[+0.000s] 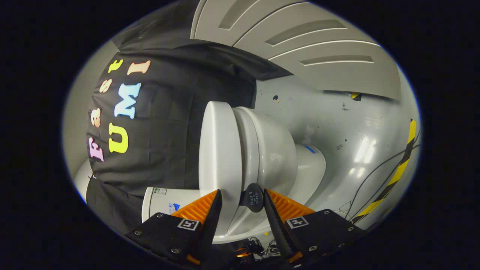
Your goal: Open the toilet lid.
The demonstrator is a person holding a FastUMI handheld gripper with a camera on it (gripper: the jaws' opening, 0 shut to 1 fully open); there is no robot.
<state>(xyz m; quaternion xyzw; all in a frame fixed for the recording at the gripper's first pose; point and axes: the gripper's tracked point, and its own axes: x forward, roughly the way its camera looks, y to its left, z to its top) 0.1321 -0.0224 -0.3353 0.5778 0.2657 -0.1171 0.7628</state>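
- We see the gripper [242, 204] rolled on its side, so the toilet [270, 153] appears tipped over.
- Its fingers stand partly open, astride the front edge of the toilet lid [219, 150] and a small black round tab [252, 197]; we cannot tell whether either finger presses.
- The lid lies shut on the bowl; we judge the straddle prepares a lift.
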